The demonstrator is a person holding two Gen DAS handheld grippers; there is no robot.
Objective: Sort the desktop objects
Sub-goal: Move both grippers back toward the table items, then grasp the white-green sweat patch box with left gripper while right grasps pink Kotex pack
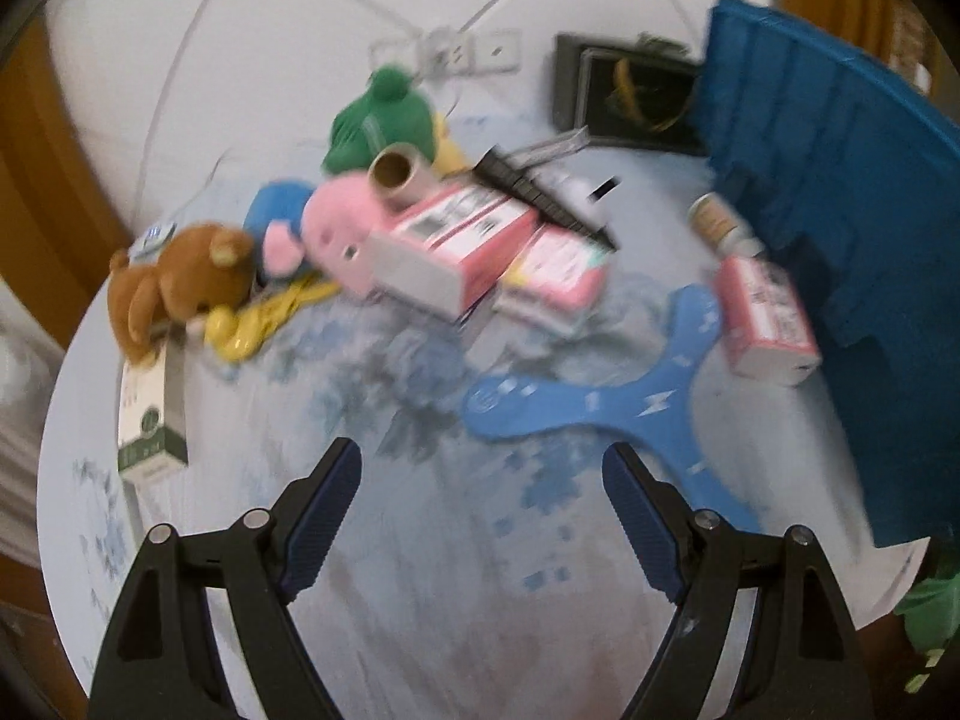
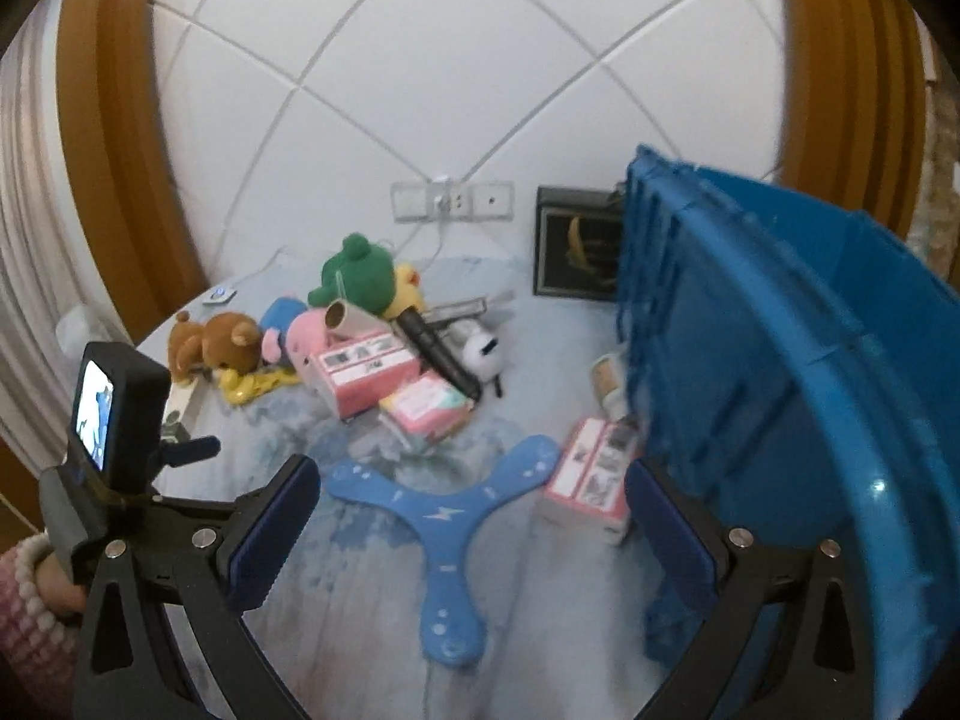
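Toys and boxes lie in a heap on the table (image 2: pixel 372 630): a brown bear (image 1: pixel 180 282), a pink pig (image 1: pixel 342 228), pink boxes (image 1: pixel 456 246). A blue boomerang (image 2: pixel 444 516) lies near the blue bin (image 2: pixel 750 372). The left gripper (image 1: pixel 480 480) and right gripper (image 2: pixel 474 492) are both wide open, empty, tipped down over the table.

boomerang (image 2: pixel 447 516) left of bin (image 2: pixel 750 420)
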